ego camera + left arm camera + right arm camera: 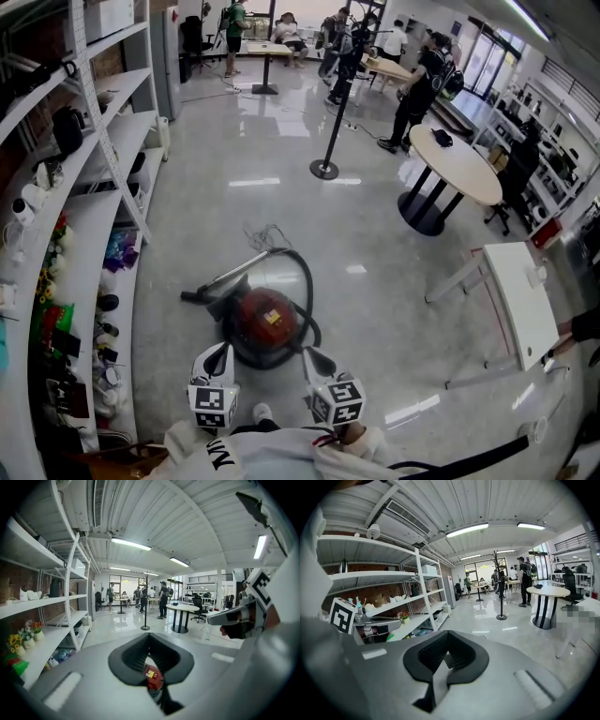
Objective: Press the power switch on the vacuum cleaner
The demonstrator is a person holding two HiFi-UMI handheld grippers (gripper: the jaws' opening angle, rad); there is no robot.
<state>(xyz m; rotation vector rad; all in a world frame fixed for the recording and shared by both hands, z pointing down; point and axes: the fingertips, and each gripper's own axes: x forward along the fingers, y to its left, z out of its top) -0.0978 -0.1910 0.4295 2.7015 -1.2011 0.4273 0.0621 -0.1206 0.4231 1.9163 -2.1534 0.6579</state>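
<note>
One round red vacuum cleaner (265, 323) with a black hose (306, 274) sits on the floor (375, 234). The left gripper (217, 358) and right gripper (317, 360) both have their jaws together, empty.

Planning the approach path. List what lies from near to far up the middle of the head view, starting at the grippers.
left gripper and right gripper side by side → red vacuum cleaner → black stanchion post → far table with people around it

Red round vacuum cleaner (265, 319) sits on the floor (375, 234) — black hose (307, 281) looped alongside.
</note>
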